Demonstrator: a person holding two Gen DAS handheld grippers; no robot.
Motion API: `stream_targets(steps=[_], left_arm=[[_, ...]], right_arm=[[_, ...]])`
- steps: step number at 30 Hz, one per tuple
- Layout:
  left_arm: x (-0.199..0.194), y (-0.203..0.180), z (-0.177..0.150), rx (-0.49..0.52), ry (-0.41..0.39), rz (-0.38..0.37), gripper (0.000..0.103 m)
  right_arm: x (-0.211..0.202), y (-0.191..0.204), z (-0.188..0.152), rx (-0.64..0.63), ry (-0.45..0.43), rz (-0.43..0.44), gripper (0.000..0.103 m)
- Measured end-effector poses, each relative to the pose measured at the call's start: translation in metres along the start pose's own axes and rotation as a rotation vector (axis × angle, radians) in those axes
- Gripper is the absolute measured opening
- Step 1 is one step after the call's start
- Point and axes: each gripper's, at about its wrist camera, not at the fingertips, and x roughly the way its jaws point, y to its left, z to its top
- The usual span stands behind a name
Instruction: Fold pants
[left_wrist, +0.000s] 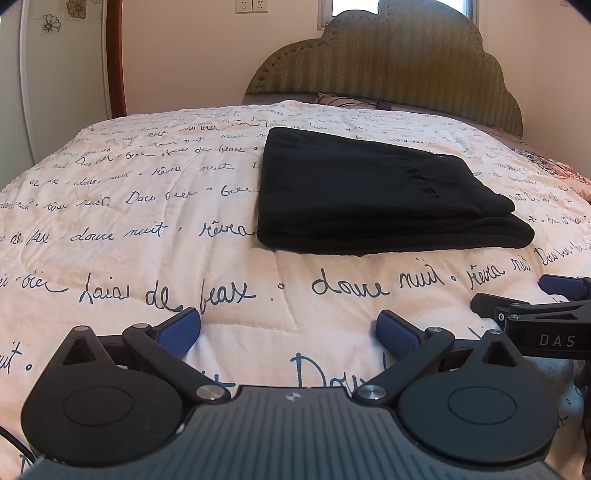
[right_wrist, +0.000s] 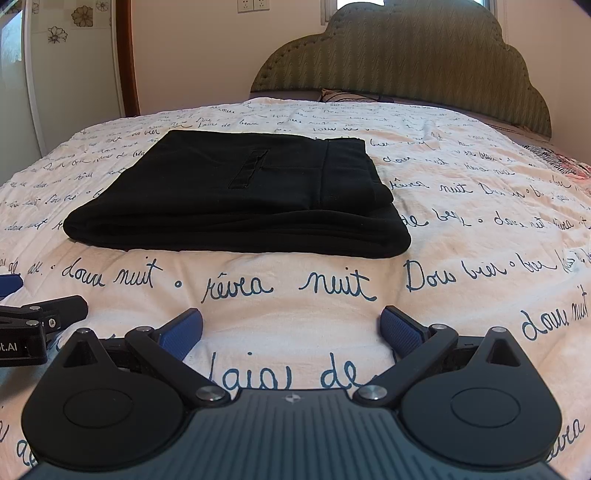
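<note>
Pants (left_wrist: 373, 192) lie folded on script-printed quilt (left_wrist: 147, 206) before green headboard (left_wrist: 388, 74); each gripper (left_wrist: 288, 332) (right_wrist: 291, 330) gapes, empty.

Folded black pants (left_wrist: 369, 192) lie on the script-printed bed quilt (left_wrist: 147, 229).

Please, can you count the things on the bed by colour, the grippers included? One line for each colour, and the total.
Black: 1, the folded pants
Black with blue fingers: 2, the left gripper and the right gripper, both open
White with dark script: 1, the quilt
Total: 4
</note>
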Motion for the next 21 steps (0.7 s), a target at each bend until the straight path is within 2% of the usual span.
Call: stream_targets(steps=[21], left_arm=[[0.0025, 0.0001, 0.0013, 0.004, 0.012, 0.002, 0.103]], right_arm=[[-0.0006, -0.0002, -0.0002, 0.001, 0.000, 0.000, 0.103]])
